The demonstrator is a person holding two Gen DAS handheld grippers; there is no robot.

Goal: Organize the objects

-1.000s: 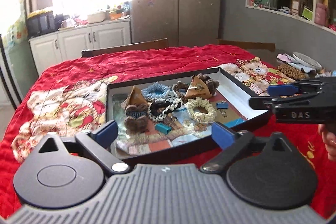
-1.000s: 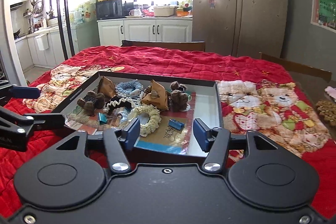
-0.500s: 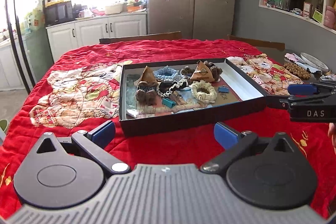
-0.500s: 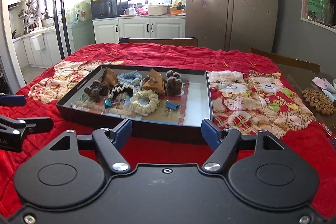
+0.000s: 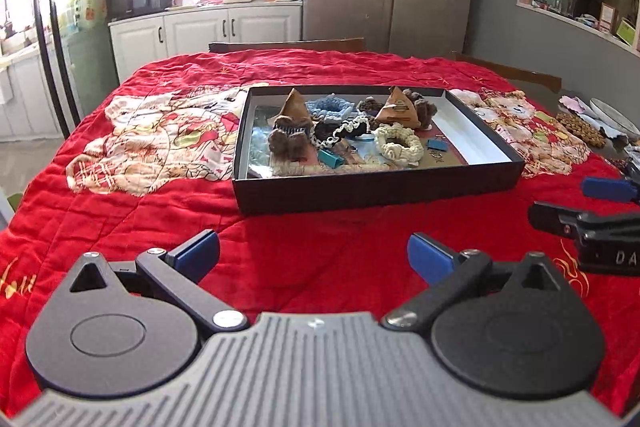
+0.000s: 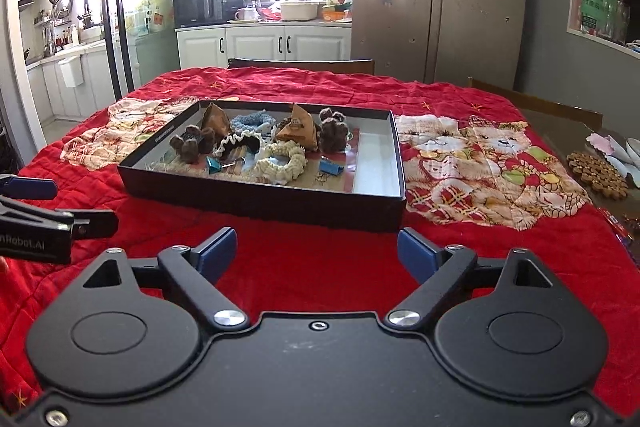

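Both tools pulled back from box (image 6: pixel 260 195); right tool (image 6: pixel 316 253) jaws opening, nothing between.

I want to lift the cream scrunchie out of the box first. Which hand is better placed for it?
Probably the right. In its view the cream scrunchie lies almost straight ahead of the right gripper, whose fingers are opening with nothing between them. The left gripper, also empty, sees it off to the right in the black box.

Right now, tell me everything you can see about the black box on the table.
The black box is a shallow rectangular tray with low dark walls and a pale inside, apparently cardboard. It sits flat on the red quilt, lid off. Inside lie hair scrunchies, brown furry clips, two tan pyramid packets and blue binder clips on what seems to be printed paper, crowded toward one end; the other end is bare. Neither pair of tongs touches it.
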